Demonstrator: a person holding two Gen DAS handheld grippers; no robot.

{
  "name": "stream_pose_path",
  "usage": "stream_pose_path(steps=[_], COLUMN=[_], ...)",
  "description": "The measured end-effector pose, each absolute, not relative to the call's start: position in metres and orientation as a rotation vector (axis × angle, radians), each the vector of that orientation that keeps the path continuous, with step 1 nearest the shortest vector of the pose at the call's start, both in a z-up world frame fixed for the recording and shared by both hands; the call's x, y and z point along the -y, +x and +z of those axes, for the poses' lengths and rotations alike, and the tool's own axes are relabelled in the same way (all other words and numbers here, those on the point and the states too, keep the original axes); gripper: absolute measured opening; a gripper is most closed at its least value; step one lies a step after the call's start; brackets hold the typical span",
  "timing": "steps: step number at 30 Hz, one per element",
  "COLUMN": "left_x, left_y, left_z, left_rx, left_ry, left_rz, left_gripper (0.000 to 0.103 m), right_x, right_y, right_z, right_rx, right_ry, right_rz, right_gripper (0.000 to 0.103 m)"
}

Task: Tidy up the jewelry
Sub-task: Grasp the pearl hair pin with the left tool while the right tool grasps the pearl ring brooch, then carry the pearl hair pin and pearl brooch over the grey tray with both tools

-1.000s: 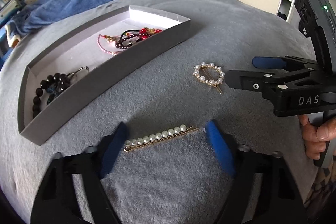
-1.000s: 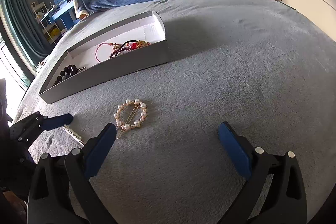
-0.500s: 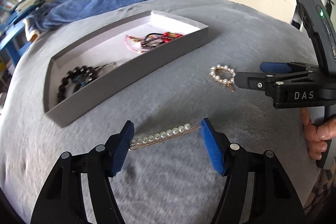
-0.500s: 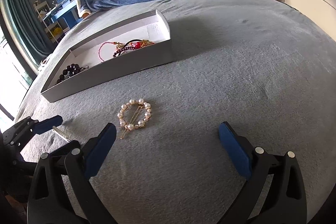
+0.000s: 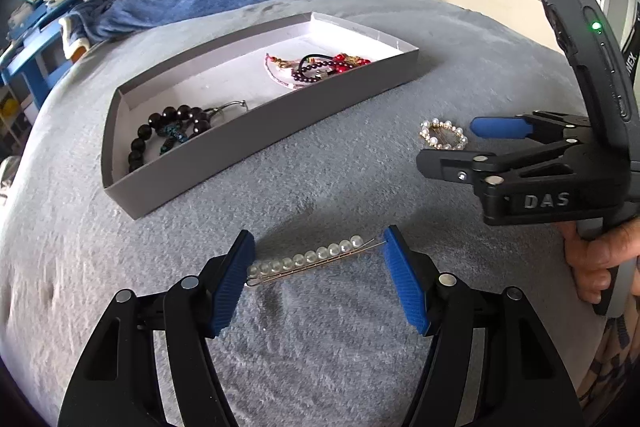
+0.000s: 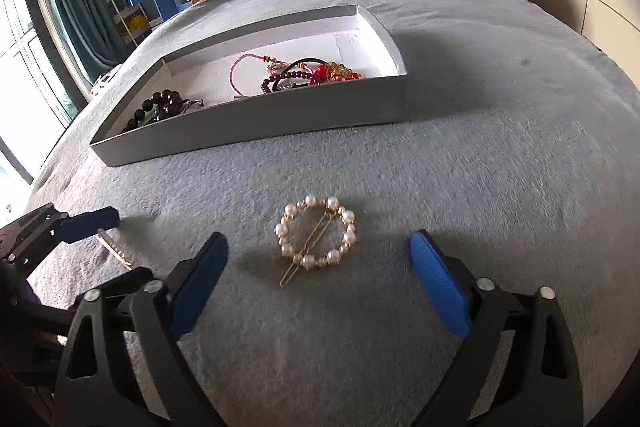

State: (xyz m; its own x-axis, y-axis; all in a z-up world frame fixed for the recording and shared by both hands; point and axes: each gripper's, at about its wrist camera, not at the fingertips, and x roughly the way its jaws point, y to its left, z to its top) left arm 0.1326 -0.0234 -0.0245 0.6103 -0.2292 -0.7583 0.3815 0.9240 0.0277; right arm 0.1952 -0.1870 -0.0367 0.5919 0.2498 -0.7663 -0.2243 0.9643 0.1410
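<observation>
Pearl bar clip: lies flat on the grey blanket, just in front of the grey tray. Long axis runs crosswise, from one blue pad of the left gripper to the other. Gripper partly open, straddling the clip end to end; the left pad sits at or against the looped end, the right pad just clear of the wire tip. No firm clamp can be made out; not lifted.

Pearl ring clip: lies flat on the same blanket, well apart from the bar clip, directly ahead of the right gripper and centred between its fingers. Jaws wide but closing; pads touch nothing, clear blanket on both sides of the ring. Gold pin points back toward the gripper.

Tray: already holds dark beads at one end, red and pink strands at the other. Each hand is nearest its own clip; both pieces judged next for the tray.
</observation>
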Motion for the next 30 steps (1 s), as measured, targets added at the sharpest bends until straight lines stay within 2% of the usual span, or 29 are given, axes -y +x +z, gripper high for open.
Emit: stream_pose_path(steps=[3,6,7,8,16,30], left_x=[0.023,0.023,0.023,0.023,0.017,-0.002], left_y=[0.133,0.132,0.132,0.131,0.133,0.155], left_z=[-0.025,-0.024,-0.023,-0.022,-0.007,0.032], left_rx=[-0.845,-0.838,-0.833,-0.83,-0.787,-0.684], left_ry=[0.191,0.195,0.195,0.194,0.169,0.11], left_rz=[-0.351,-0.348,-0.347,-0.345,-0.33,-0.306], left_gripper=[0.067,0.067,0.067,0.067,0.067,0.067], right_x=[0.186,0.189,0.189,0.189,0.186,0.188], right_y=[0.196,0.195,0.194,0.194,0.188,0.199], right_z=[-0.038,-0.036,-0.036,-0.035,-0.025,0.025], right_rx=[-0.896,-0.889,-0.886,-0.881,-0.829,-0.706], right_ry=[0.017,0.023,0.024,0.026,0.024,0.079], right_rz=[0.267,0.254,0.253,0.255,0.285,0.355], right_gripper=[0.074,0.055,0.045,0.041,0.04,0.04])
